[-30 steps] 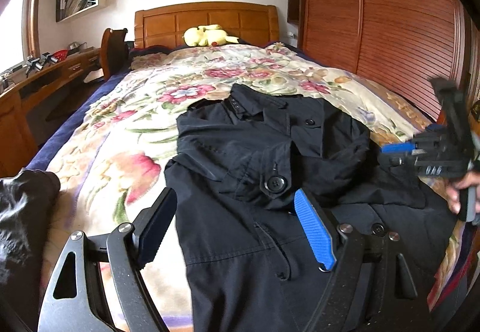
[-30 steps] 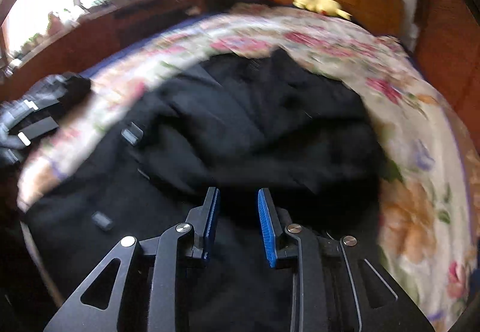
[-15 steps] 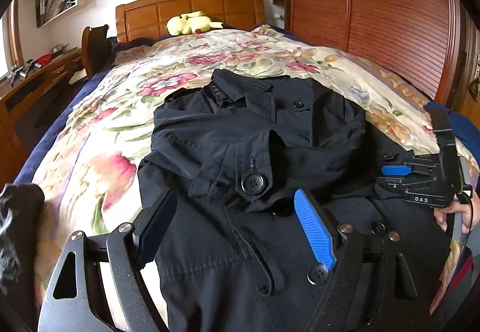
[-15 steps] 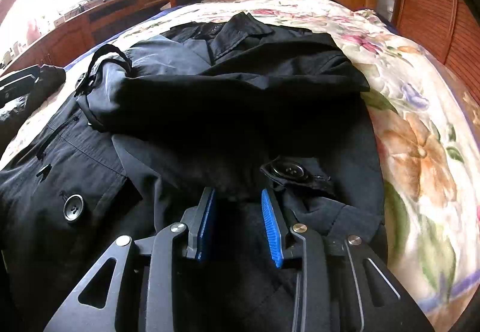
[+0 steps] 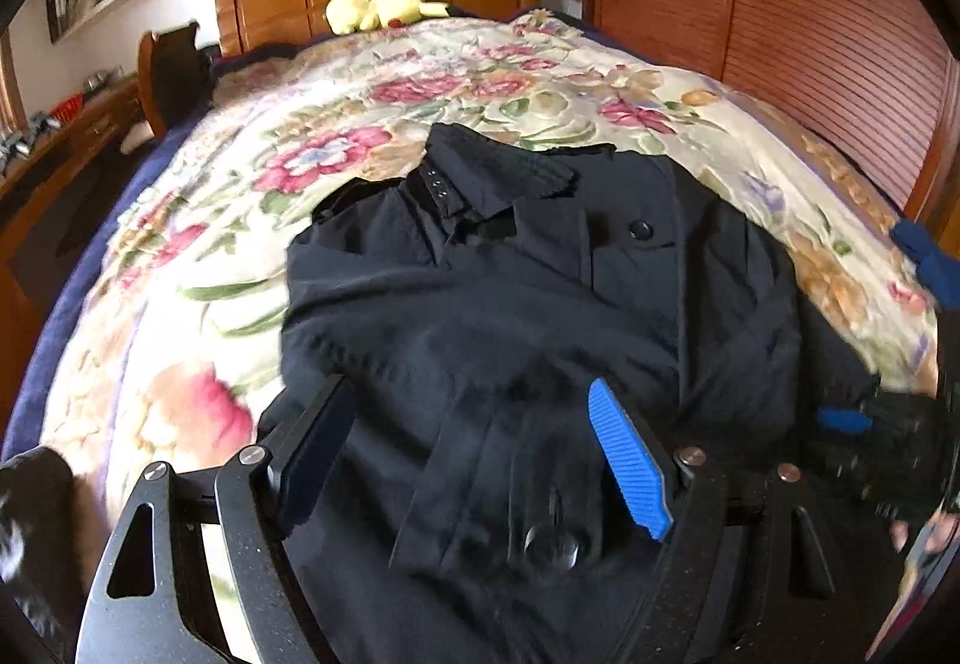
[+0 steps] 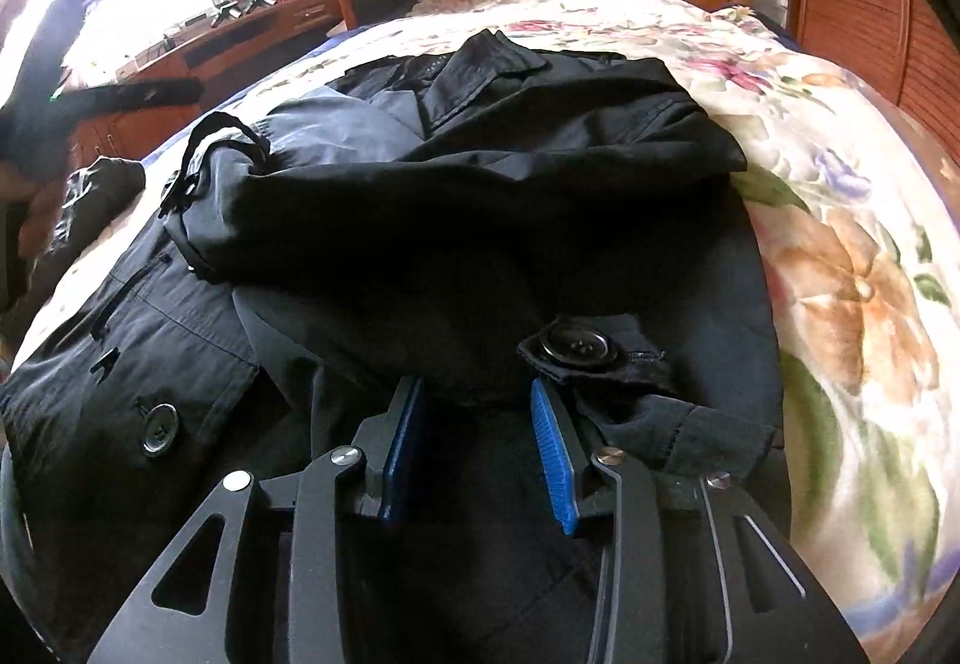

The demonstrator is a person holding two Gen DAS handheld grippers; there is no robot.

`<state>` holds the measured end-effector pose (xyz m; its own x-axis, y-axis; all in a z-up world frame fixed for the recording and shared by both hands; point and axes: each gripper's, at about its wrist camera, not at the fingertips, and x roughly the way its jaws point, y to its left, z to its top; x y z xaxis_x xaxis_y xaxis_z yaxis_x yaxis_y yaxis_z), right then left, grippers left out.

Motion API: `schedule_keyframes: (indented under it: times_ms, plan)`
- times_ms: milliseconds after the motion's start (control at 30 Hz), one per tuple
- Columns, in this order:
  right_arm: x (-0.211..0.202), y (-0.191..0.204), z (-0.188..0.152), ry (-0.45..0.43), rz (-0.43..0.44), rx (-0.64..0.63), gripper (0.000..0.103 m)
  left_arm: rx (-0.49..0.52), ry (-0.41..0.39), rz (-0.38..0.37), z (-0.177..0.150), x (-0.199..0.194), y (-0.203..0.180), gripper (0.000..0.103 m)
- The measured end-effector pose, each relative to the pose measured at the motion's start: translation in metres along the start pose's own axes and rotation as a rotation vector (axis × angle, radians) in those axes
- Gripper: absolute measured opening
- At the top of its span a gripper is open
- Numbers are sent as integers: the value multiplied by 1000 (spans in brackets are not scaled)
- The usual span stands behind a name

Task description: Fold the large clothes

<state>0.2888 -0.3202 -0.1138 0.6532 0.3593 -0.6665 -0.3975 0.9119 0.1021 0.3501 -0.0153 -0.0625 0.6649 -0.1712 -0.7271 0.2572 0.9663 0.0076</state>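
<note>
Black coat (image 5: 540, 304) lies lengthwise on bed (image 5: 420, 82), collar toward headboard. Left tool (image 5: 474, 448) wide open, empty; right tool (image 6: 474, 424) just been opening, cloth between, unpinched.

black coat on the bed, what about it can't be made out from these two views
- Black coat hem: cut off by the bottom edge in both wrist views, behind each tool's frame.
- Sleeve cuff with the button: in the left wrist view it is blurred.
- Right tool: jaws have just been opening; fabric lies between its pads, contact unclear.
- Collar label: too small to read.
</note>
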Motion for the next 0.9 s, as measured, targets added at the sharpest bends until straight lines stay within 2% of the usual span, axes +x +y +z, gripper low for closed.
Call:
schedule_keyframes:
  times_ms: [100,233,400,600,700,800,833,867,900]
  plan:
    - [0,1,0,-1,0,1,39,-6,45,-4,12,17,0,81]
    - [0,1,0,-3,1,4,40,-3,127,-1,11,39,-6,80]
    - [0,2,0,-5,2,6,41,20,239,8,-7,61,-9,80]
    - [0,2,0,-3,0,5,41,-1,294,-35,-23,64,-7,78]
    - [0,2,0,-3,-1,5,41,-19,301,-85,-29,59,-8,58]
    - [0,2,0,-3,-1,4,41,32,283,-61,-34,52,-16,32]
    - [0,2,0,-3,-1,4,41,47,274,-56,-35,49,-18,17]
    - [0,2,0,-3,-1,4,41,61,257,-43,-36,44,-20,7]
    - [0,2,0,-3,-2,4,41,66,240,-33,-37,38,-21,7]
